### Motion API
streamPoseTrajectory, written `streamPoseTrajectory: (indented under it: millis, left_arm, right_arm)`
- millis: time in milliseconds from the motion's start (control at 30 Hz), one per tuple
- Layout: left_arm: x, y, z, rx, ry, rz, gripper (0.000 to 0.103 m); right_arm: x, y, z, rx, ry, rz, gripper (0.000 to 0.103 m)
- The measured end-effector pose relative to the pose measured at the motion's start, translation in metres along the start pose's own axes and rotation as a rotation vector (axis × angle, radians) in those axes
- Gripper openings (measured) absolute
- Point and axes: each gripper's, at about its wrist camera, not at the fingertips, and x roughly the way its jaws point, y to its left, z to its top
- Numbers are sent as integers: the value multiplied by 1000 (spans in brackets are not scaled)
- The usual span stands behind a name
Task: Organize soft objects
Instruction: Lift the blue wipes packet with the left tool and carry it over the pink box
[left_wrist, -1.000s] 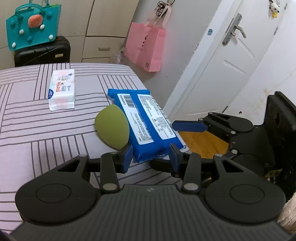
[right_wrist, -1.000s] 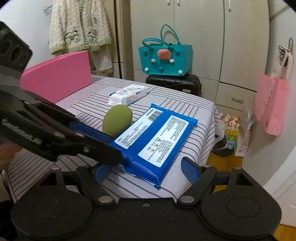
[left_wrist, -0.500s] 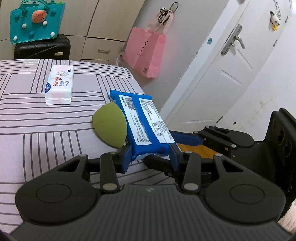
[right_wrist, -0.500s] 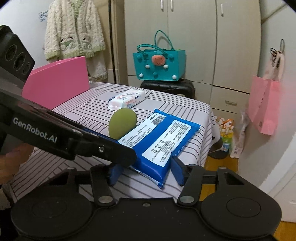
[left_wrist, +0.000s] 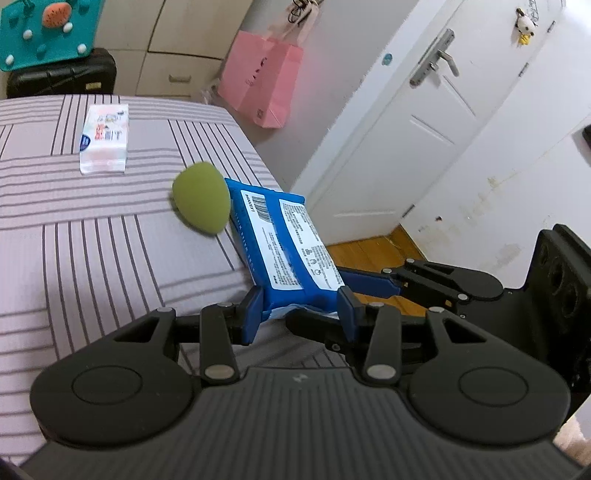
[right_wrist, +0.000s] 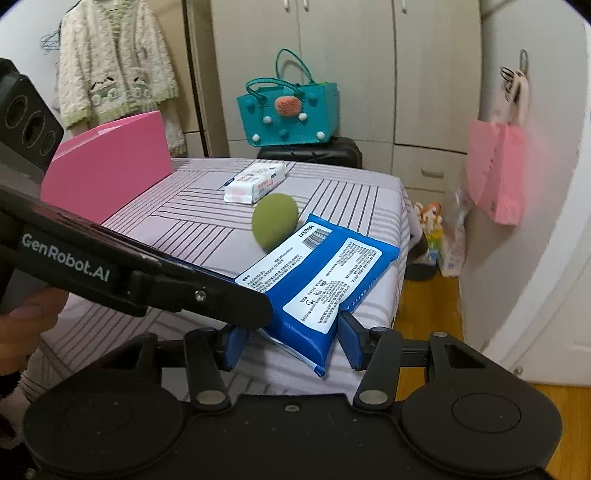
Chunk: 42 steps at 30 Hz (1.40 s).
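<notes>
Premises are a domestic bedroom. A bed (right_wrist: 207, 206) with a striped lilac sheet occupies the near ground. Beyond it, on the far wall, stand full-height cream wardrobes (right_wrist: 347, 70) with drawers below. A knitted cardigan (right_wrist: 114, 66) hangs at the far left. A teal tote bag (right_wrist: 288, 110) sits on a black suitcase (right_wrist: 314, 153). At right, a pink paper bag (right_wrist: 495, 173) hangs from a hook beside a white panelled door (left_wrist: 417, 140). Flooring is wood (left_wrist: 369, 251).
</notes>
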Motion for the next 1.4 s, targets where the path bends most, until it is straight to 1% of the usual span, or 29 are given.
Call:
streamPoseTrajectory:
  millis: [133,267,367,433,533,633,767,800,833,900,967,1167,1267,1400]
  left_arm:
    - [-9,0,-4,-5,47,-28,41]
    - [-23,5,-11,-45,97,-56,42]
    - [-29,2,-15,-39,133,-40,42]
    - [-30,-1,-16,-4,150,-15,42]
    - [-27,2,-12,2,142,20,42]
    - [-24,7,-7,12,105,48,42]
    - [-15,11,0,14,64,40,42]
    - [-13,10,-1,28,53,42,41]
    - [-11,9,0,47,45,48,35]
    - [-5,7,-2,79,66,53,34]
    - [-3,8,-4,63,69,29,33]
    - [-4,4,-7,44,77,8,33]
    - [-8,-4,-9,69,72,6,33]
    - [-16,-12,-12,98,80,15,33]
  right_arm:
    - [-11,9,-7,50,16,1,58]
    - [-20,19,-14,57,26,25,58]
    - [-22,25,-17,27,33,41,58]
    - [-23,25,-20,13,26,46,59]
    - [-19,23,-23,-15,22,36,61]
    - [-17,22,-24,-51,9,46,65]
    - [-15,23,-24,-94,-7,39,73]
    - [-15,22,-25,-99,-12,42,74]
    - [-16,22,-27,-99,-18,46,74]
    - [-15,21,-28,-82,-29,57,74]
    - [-14,22,-29,-92,-40,55,70]
    - [-17,26,-27,-65,-53,63,61]
    - [-22,31,-29,-59,-63,68,58]
    - [-29,39,-31,-40,-57,67,58]
